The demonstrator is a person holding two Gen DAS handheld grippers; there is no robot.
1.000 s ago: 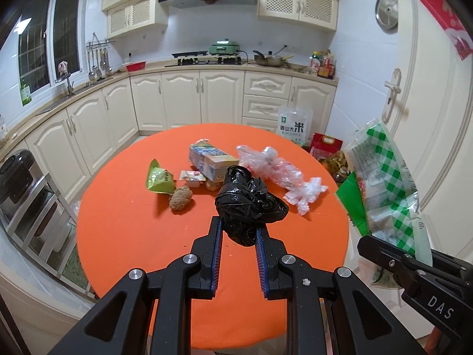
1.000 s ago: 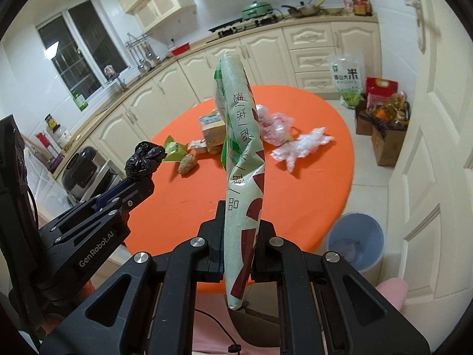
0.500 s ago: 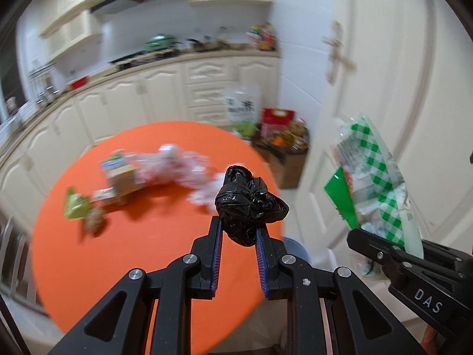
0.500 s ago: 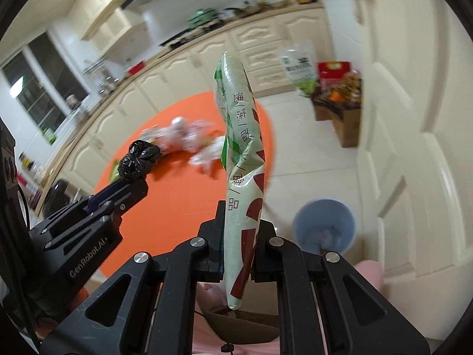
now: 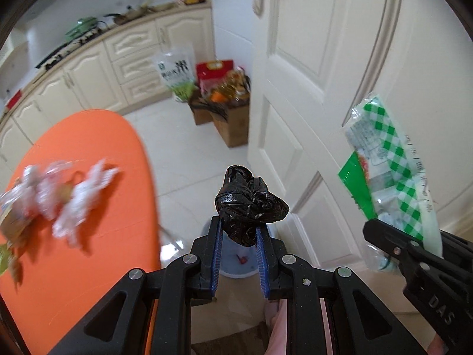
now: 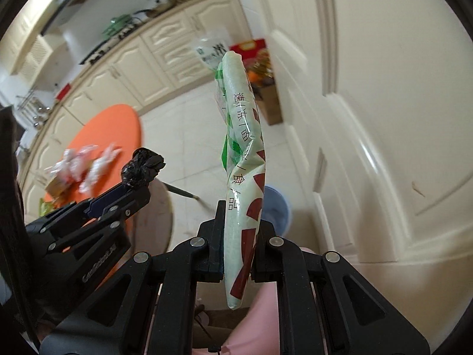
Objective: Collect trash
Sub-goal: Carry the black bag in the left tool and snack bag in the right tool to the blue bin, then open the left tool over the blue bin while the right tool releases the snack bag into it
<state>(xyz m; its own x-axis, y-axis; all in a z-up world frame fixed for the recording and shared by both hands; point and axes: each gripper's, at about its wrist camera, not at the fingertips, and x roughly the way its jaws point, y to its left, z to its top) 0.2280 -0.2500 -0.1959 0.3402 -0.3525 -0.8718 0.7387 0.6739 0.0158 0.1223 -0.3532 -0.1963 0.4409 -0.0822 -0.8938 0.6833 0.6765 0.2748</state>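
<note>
Left wrist view: orange table (image 5: pixel 88 266) edge left, bare floor (image 5: pixel 183 153) beyond.

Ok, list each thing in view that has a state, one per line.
left gripper: shut on the black bag
black bag: crumpled, held
right gripper: shut on the food wrapper
food wrapper: flattened, held upright
blue bin: open-topped, on the floor
clear plastic bags: crumpled, on the orange table

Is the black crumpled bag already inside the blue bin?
No, the black crumpled bag is pinched in the left gripper, up above the blue bin on the floor.
</note>
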